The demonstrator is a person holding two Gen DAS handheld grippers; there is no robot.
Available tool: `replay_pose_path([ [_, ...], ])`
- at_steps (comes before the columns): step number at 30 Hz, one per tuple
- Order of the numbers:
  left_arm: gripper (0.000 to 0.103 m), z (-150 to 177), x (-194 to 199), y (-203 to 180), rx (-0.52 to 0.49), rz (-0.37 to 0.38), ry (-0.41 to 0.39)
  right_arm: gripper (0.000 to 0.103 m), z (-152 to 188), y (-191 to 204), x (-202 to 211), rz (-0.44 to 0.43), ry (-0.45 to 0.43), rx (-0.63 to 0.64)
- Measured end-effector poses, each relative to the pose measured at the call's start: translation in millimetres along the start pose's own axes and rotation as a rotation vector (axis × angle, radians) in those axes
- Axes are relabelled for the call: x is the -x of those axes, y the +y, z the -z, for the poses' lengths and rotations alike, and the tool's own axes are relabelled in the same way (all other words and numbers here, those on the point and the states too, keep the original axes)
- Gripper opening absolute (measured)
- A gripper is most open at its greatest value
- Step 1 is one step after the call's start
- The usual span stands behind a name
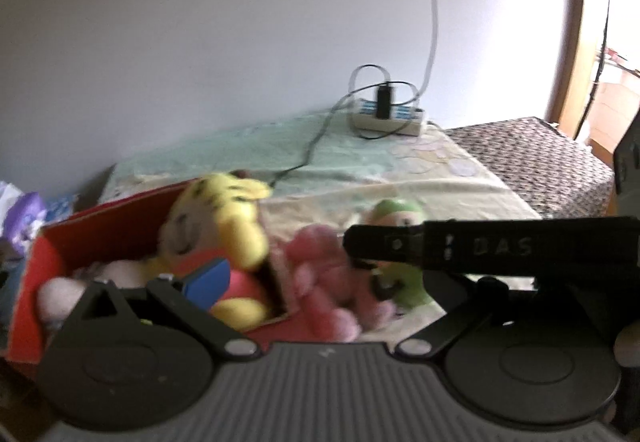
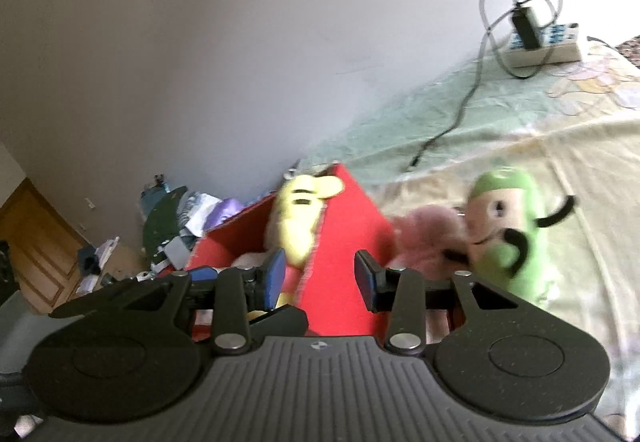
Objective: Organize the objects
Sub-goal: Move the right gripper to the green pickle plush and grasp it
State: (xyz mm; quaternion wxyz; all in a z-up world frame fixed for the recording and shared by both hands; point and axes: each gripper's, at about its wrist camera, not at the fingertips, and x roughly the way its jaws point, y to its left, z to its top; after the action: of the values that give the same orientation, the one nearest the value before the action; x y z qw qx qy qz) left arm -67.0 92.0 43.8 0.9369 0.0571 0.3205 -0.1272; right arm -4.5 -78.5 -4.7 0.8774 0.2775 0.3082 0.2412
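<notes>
Here the red box [image 2: 340,242] sits on the bed sheet [image 2: 520,121] with the yellow plush [image 2: 298,217] leaning inside it. Just beside the box lie the pink plush [image 2: 428,234] and, past that, the green plush [image 2: 508,226]. The right gripper [image 2: 320,274] hovers over the box's wall, fingers apart and empty. Whether the left gripper [image 1: 280,270] is apart or together cannot be told.

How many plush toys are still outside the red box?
2. The pink plush lies on the bedsheet right against the red box; the green plush sits just beyond it. The yellow plush is already inside; others may be hidden there.
</notes>
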Motion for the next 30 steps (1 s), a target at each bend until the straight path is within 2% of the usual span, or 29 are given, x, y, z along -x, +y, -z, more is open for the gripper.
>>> replay_pose_path([
  [6, 0.102, -2.7, -27.4, -33.1, -0.01, 0.045, 0.035, 0.043, -4.0, -31.2, 13.7, 0.042, 0.009, -0.031],
  [19, 0.102, -3.1, -97.2, -59.8, 0.057, 0.076, 0.161, 0.045, -11.3, -94.2, 9.8, 0.117, 0.069, -0.116],
  [30, 0.09, -7.7, -143.9, -64.1, 0.095, 0.064, 0.208, 0.051, -24.2, -130.0, -19.0, 0.104, 0.133, -0.2],
])
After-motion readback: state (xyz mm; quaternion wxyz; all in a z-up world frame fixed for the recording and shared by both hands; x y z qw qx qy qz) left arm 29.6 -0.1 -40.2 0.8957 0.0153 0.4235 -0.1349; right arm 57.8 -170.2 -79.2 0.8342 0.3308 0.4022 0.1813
